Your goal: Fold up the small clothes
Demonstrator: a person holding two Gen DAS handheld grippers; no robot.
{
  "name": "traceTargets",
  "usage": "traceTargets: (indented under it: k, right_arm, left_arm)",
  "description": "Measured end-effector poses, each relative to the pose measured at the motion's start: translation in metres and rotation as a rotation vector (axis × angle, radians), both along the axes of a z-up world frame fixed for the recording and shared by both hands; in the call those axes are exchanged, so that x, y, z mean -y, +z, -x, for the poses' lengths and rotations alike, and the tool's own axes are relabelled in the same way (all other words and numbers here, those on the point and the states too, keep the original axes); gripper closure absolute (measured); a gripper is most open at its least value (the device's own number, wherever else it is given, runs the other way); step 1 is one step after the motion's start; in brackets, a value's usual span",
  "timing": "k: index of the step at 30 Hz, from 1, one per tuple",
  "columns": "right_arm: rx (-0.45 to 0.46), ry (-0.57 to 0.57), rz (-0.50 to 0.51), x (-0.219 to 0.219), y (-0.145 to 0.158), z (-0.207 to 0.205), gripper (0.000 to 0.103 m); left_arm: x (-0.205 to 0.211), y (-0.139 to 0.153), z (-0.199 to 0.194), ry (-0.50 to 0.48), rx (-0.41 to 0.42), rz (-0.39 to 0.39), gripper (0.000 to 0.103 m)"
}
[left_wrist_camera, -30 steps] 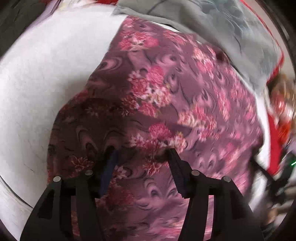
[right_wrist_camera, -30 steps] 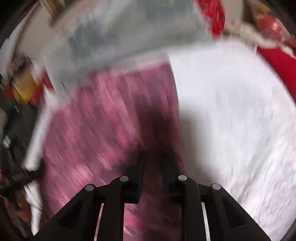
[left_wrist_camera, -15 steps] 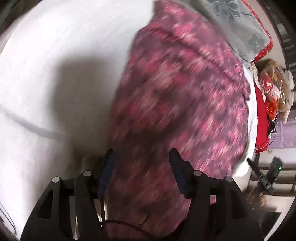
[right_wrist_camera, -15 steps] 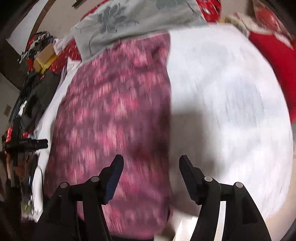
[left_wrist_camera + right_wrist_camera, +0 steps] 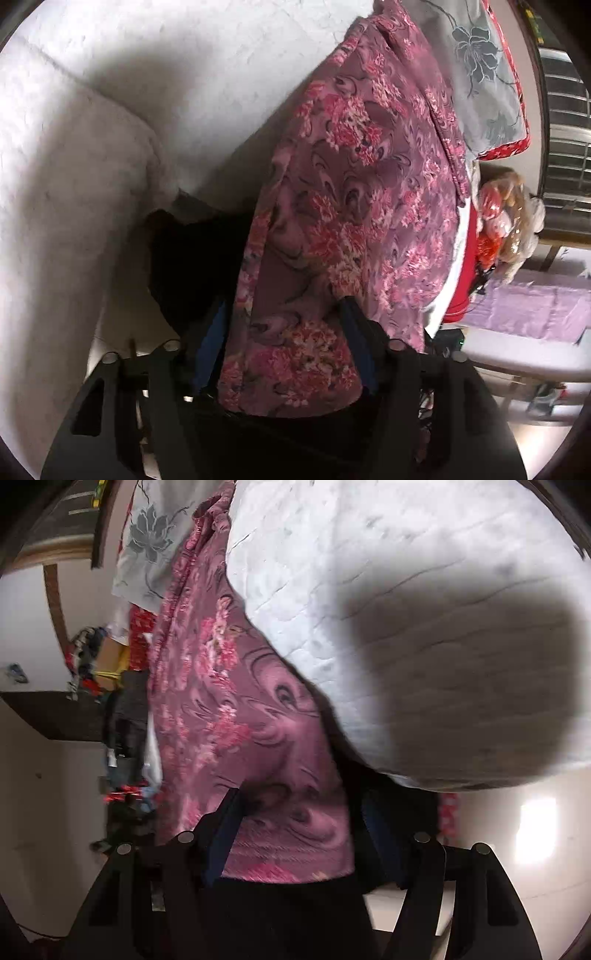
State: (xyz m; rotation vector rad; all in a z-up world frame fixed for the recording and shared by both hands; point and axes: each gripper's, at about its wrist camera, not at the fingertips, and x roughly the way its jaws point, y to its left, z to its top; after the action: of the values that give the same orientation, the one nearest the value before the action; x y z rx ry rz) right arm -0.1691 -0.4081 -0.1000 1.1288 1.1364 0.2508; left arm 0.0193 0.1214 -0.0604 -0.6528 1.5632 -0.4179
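Jaws spread on two grippers — one floral garment (image 5: 354,192) between.

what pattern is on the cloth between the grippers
Mauve-purple garment with pink flowers and dark swirls; clearest in the left wrist view.

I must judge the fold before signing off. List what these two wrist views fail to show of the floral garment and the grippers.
- Floral garment near hem, left wrist view: runs behind the left gripper, so no grip can be confirmed.
- Same hem, right wrist view: passes between the fingers of the right gripper; contact unclear.
- Garment type and fold layers: both views too close.
- Space under the white bedcover edge: in deep shadow.
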Motion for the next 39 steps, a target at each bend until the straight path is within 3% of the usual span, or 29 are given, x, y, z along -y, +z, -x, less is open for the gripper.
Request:
traceTargets:
  k: [2,3,7,8,9,22,28,39]
  right_arm:
    - [0.031,0.029,-0.009,-0.006,0.007,-0.002,0.035]
    - [0.044,0.055,0.013,-0.012,0.012,-0.003,0.041]
    - [0.105,0.117,0.138,-0.025,0.041,-0.005,0.084]
    - [0.119,0.128,0.159,-0.026,0.048,-0.005,0.091]
    - [0.131,0.130,0.163,-0.026,0.054,-0.004,0.095]
    - [0.387,0.124,0.118,-0.047,0.143,-0.047,0.096]
    - [0.445,0.031,0.116,-0.023,0.166,-0.089,0.096]
    - [0.466,-0.147,0.128,0.031,0.165,-0.193,0.096]
  left_arm:
    - [0.003,0.003,0.005,-0.019,0.030,-0.011,0.041]
    - [0.007,0.005,0.008,-0.039,0.052,-0.030,0.051]
    - [0.016,0.021,0.012,-0.082,0.136,-0.130,0.076]
    - [0.017,0.025,0.012,-0.093,0.153,-0.149,0.088]
    - [0.018,0.031,0.012,-0.101,0.167,-0.113,0.099]
    - [0.044,0.090,-0.029,-0.021,0.280,0.151,0.099]
    - [0.043,0.105,-0.077,0.059,0.329,0.173,0.099]
    - [0.051,0.117,-0.205,0.197,0.407,0.198,0.099]
